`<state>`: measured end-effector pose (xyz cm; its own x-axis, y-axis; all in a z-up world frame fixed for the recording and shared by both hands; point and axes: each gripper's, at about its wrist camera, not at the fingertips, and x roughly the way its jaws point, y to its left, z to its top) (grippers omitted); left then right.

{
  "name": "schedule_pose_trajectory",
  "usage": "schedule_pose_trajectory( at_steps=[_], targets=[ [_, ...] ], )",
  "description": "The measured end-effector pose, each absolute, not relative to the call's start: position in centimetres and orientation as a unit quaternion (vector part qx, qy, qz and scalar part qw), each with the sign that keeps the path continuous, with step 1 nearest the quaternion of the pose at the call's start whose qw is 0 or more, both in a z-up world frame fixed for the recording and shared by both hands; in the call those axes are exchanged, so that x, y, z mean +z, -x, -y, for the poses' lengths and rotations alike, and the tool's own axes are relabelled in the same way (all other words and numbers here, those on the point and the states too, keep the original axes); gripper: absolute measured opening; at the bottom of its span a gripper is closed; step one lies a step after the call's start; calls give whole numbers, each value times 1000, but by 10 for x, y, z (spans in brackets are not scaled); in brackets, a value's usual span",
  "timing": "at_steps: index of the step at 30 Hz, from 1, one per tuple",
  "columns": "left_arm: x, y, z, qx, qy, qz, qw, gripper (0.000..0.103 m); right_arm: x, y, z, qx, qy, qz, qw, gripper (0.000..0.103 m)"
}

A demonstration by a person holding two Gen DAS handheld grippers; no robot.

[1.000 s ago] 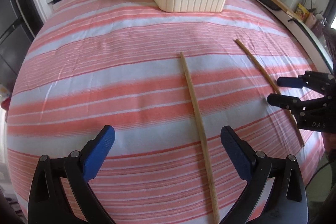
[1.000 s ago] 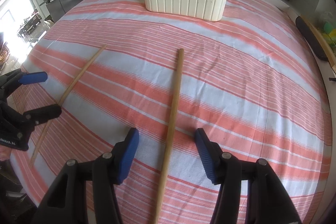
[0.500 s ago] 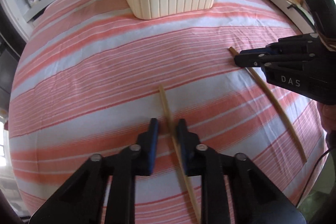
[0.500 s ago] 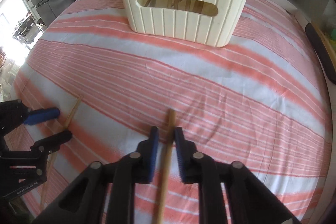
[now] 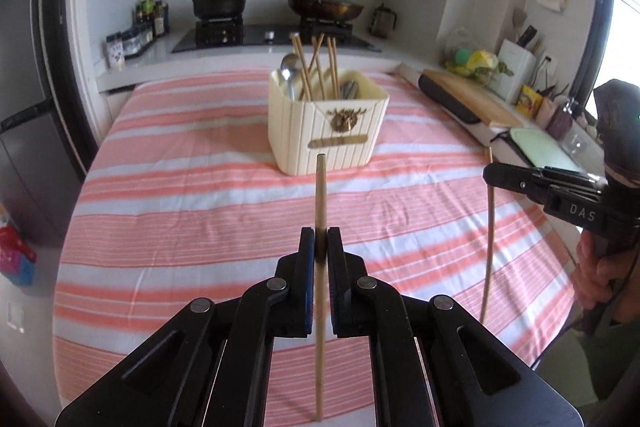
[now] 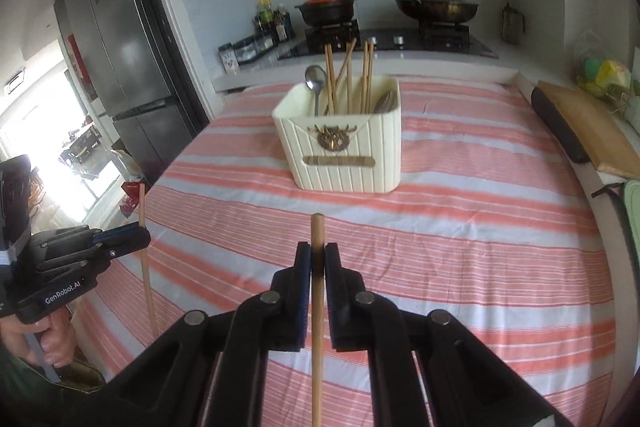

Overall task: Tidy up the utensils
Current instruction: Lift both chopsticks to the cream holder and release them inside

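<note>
Bench [image 5: 192, 211] covered by a cloth [image 6: 480, 227] striped in coral and white. A cream ribbed utensil holder [image 5: 326, 131], bearing a brass ornament on its front, stands directly on the cloth toward the far edge; bare cloth lies on every side of the holder.

Wooden chopstick [image 5: 321, 195], matt, pale. Second wooden chopstick [image 6: 317, 307], same finish. Utensil holder [image 5: 326, 131]: cream ribbed plastic, brassy metal deer emblem [image 5: 346, 119]. Spoon [image 6: 315, 81]: shiny metal. Tablecloth [image 5: 180, 211]: striped woven cloth, matt, slightly wrinkled. Left gripper [image 5: 320, 255]: black matt plastic, blue pads.
</note>
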<state>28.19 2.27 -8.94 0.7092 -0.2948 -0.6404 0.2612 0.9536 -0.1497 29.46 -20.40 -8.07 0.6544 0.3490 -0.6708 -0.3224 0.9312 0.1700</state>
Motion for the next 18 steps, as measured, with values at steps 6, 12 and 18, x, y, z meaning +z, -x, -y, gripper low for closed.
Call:
schedule_pose_trajectory(
  at_steps=[6, 12, 18],
  targets=[
    [-57, -259, -28, -163, 54, -297, 939, 4, -35, -259, 206, 186, -7, -303, 935, 7],
    [-35, -259, -27, -171, 54, -273, 945, 4, -9, -246, 209, 164, -17, -242, 956, 7],
    [-4, -270, -31, -180, 48, -250, 950, 4, 18, -270, 214, 156, -17, -226, 961, 7]
  ],
)
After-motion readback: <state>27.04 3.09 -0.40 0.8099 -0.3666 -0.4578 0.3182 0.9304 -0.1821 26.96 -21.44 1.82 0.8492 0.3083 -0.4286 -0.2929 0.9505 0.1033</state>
